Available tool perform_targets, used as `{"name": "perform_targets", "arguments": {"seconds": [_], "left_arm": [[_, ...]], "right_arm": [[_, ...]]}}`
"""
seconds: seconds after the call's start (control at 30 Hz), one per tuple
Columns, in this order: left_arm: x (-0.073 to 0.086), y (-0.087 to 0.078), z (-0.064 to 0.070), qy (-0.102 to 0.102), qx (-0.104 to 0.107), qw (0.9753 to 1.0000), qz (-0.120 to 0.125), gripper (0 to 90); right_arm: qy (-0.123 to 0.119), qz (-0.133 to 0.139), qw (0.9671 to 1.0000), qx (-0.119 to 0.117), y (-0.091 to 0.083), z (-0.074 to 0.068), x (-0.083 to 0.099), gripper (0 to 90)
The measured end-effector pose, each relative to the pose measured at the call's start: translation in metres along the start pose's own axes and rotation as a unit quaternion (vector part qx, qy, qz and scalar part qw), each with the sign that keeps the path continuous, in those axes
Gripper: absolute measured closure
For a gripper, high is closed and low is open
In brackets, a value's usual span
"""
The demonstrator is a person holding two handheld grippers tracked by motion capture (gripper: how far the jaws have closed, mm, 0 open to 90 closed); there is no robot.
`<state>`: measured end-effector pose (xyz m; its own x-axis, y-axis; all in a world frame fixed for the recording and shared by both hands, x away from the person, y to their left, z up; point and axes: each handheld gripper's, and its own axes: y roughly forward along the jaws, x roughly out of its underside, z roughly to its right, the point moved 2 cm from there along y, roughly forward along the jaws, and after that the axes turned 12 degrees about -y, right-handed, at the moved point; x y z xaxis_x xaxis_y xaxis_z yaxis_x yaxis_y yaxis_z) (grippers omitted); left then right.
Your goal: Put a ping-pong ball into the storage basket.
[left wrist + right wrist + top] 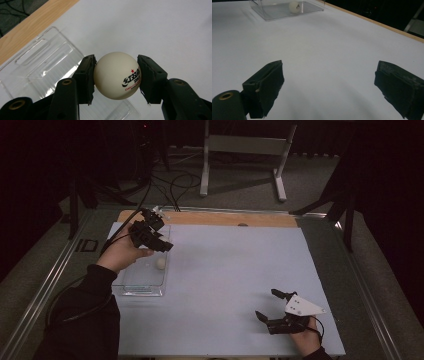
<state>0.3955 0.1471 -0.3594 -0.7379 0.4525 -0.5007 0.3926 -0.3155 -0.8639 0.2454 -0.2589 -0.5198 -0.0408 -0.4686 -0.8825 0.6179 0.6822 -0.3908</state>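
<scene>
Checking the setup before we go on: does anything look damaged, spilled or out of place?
Only wear: the right gripper's pads have ragged, frayed edges. Otherwise nothing stands out. The left gripper holds the ball squarely above the clear tray, which sits flat on the white mat.

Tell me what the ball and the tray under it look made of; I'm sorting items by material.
The ball looks like matte cream celluloid or plastic, a table-tennis ball judging by its printed logo and red star; the left tongs pinch it. The tray seems thin clear moulded plastic: you see the white mat through it, with glossy glints along its ridges.
</scene>
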Motion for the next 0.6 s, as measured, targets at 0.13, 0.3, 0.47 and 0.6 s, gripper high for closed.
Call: {"name": "perform_targets", "arguments": {"seconds": [0.13,0.3,0.47,0.6], "left_arm": [[0.0,0.001,-0.011,-0.025,-0.002,0.9997,0.008,51.5],[0.0,0.005,-0.019,-0.043,0.001,0.999,0.014,51.5],[0.0,0.012,-0.027,-0.059,0.0,0.9981,0.016,51.5],[0.0,0.017,-0.031,-0.068,0.007,0.9975,0.019,51.5]], "right_arm": [[0.0,0.0,1.0,-0.001,0.0,0.0,0.0,8.6],[0.002,-0.001,1.0,-0.002,0.001,0.0,0.0,8.6],[0.002,-0.001,1.0,-0.002,0.0,-0.001,0.0,8.6],[0.0,-0.001,1.0,-0.002,0.001,-0.001,0.0,8.6]]}}
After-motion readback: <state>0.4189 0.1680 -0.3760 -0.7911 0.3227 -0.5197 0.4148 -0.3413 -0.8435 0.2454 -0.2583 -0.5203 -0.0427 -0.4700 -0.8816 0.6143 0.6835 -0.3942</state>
